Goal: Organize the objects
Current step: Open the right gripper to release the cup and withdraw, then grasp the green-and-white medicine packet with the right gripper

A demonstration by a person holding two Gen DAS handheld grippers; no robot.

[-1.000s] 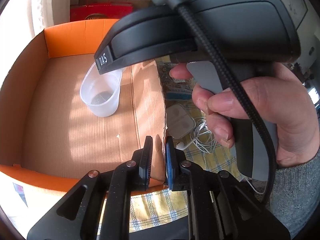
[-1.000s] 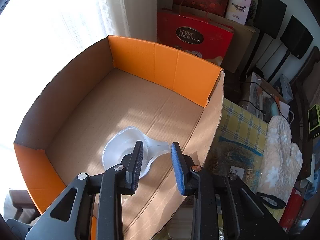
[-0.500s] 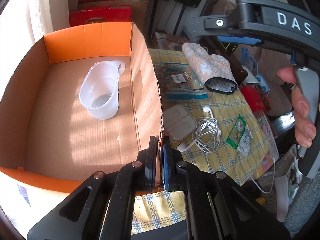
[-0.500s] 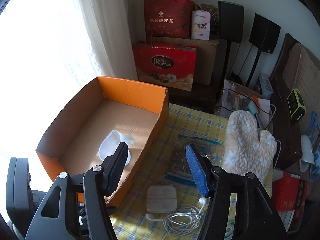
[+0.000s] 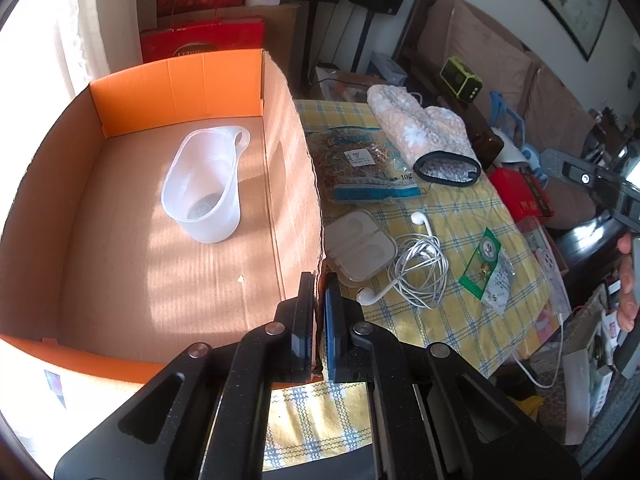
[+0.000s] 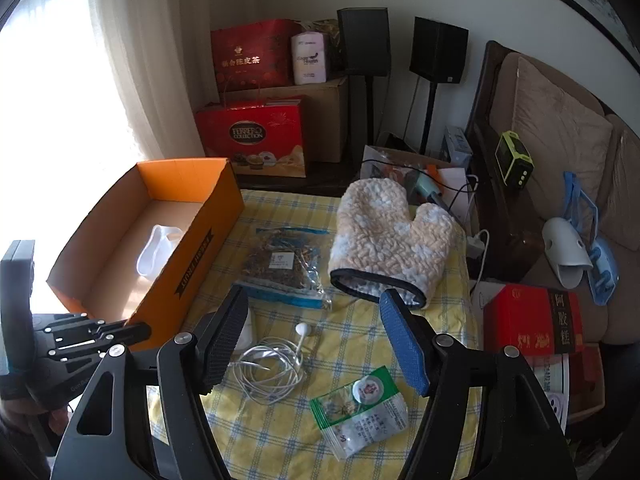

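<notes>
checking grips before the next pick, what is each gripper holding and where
The left gripper clamps the cardboard box by its right wall's top edge; the right gripper is open, holding nothing.

Box and table
A cup [image 5: 208, 192] stood in the box [image 5: 296, 184] — right of it lay earphones [image 5: 416, 268], behind them a mitt [image 5: 420, 128].

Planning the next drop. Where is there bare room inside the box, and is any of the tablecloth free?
Box: the floor is bare all around the measuring cup, widest toward the near wall. Tablecloth: crowded in the middle by oven mitt, herb bag, earphones, white case and green sachet; a free strip along the near edge.
</notes>
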